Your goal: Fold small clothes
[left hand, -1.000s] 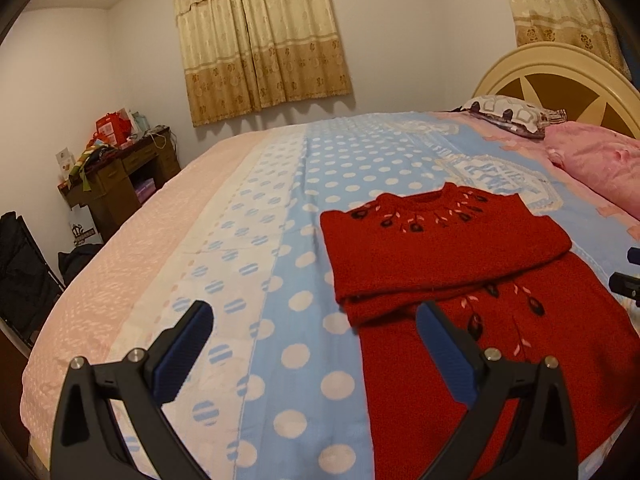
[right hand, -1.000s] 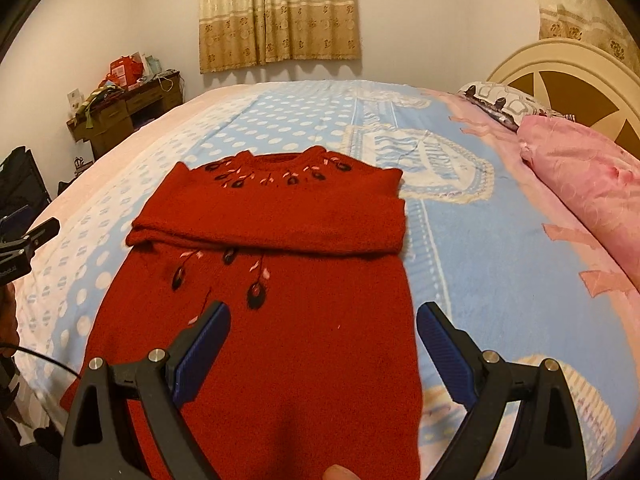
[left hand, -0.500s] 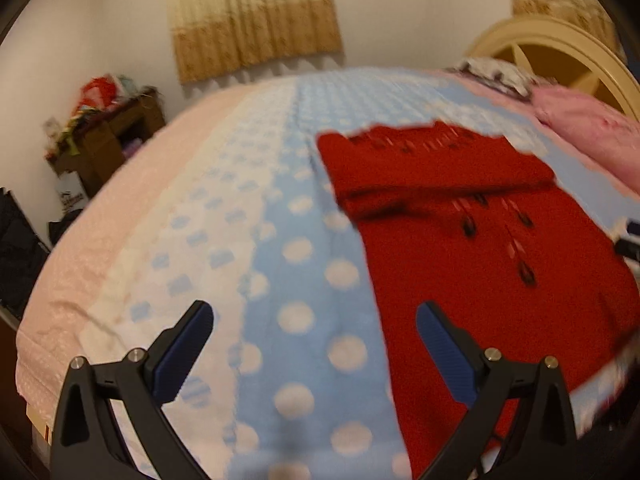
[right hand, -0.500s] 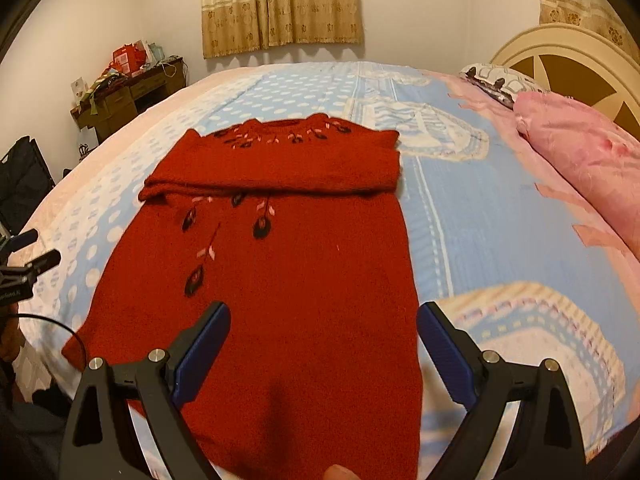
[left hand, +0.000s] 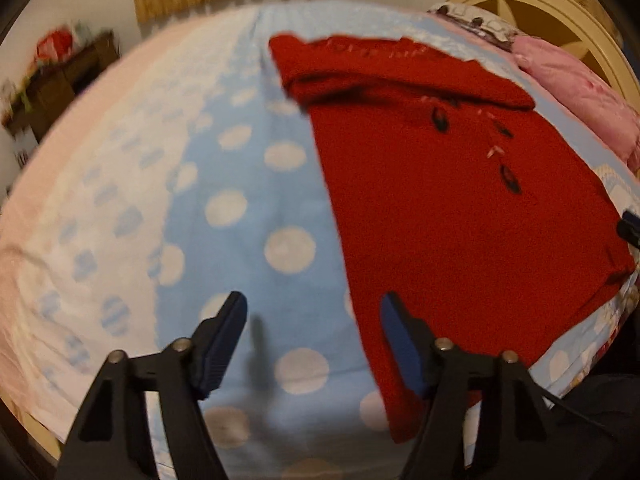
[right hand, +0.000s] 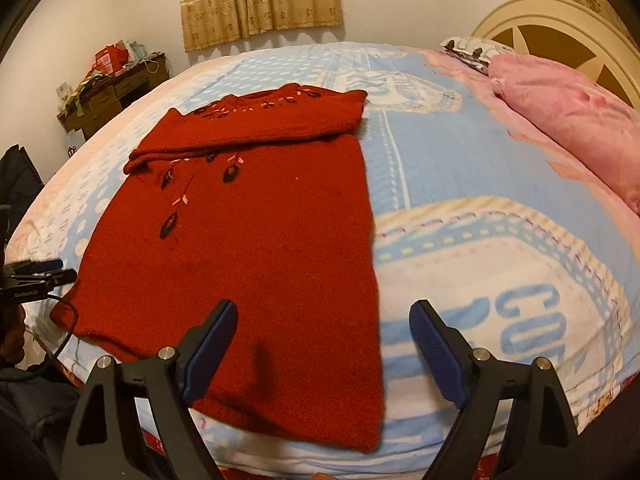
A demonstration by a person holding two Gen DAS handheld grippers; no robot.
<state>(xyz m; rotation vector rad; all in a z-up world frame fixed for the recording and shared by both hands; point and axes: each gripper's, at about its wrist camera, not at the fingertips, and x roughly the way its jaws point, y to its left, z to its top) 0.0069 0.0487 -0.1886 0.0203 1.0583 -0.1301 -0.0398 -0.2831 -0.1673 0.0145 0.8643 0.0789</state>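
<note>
two hand-held grippers hung over the near hem of a red sweater (right hand: 256,264) that lay flat on the bed (right hand: 460,168), sleeves folded across its chest. the left hand-held gripper (left hand: 314,312) had just been narrowing its jaws but they were still apart, one finger over the sweater's left edge, nothing pinched. the right hand-held gripper (right hand: 324,320) was spread wide, straddling the sweater's right edge, not gripping either.
</note>
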